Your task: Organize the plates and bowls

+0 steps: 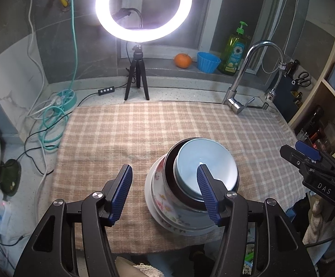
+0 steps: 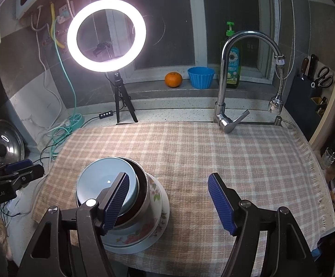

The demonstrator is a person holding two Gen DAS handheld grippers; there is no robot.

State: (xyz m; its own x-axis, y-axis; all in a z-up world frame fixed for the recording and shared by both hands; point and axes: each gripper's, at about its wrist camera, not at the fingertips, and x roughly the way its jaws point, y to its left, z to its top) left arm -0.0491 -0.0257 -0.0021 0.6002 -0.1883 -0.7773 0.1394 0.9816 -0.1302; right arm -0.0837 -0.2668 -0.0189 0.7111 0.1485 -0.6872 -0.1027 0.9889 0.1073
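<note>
Chrome faucet (image 2: 227, 78) and ring light (image 2: 106, 34) stand behind stacked bowls (image 2: 119, 194).

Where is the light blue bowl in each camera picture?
Left wrist view: the light blue bowl sits on top of the stacked dishes, right of centre, partly behind the left gripper's right finger.
Right wrist view: the bowl tops the same stack at lower left, partly behind the right gripper's left finger.
Shared landmark: the orange on the windowsill, beside the blue cup.
</note>
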